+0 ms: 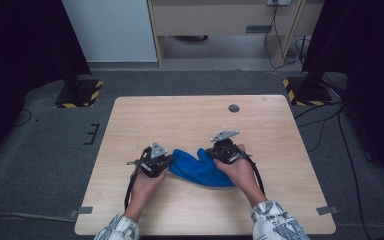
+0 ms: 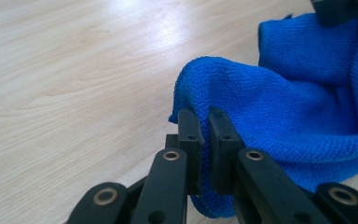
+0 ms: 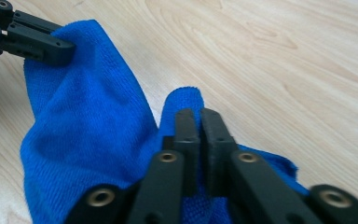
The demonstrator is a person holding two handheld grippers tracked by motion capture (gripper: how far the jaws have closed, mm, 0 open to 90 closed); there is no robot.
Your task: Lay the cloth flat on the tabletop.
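On the left, the left gripper (image 1: 164,161) is seen clamped tight on one corner of the blue cloth (image 1: 198,169), its jaws pinched together over the fabric. In the middle, the cloth is held bunched just above the wooden table (image 1: 190,120). On the right, another corner is gripped by the right gripper (image 1: 211,151), jaws pressed together.

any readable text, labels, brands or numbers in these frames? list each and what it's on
None: no words, brand or numbers can be read in the pictures.
Blue microfibre cloth: plain, no tag or print in sight.
Left tool and right tool: black jaws, no markings.
Wooden table: bare grain, no label.
Yellow-and-black hazard stripes on the stand bases: a warning pattern, no lettering.
Patterned sleeve: print too small to read.
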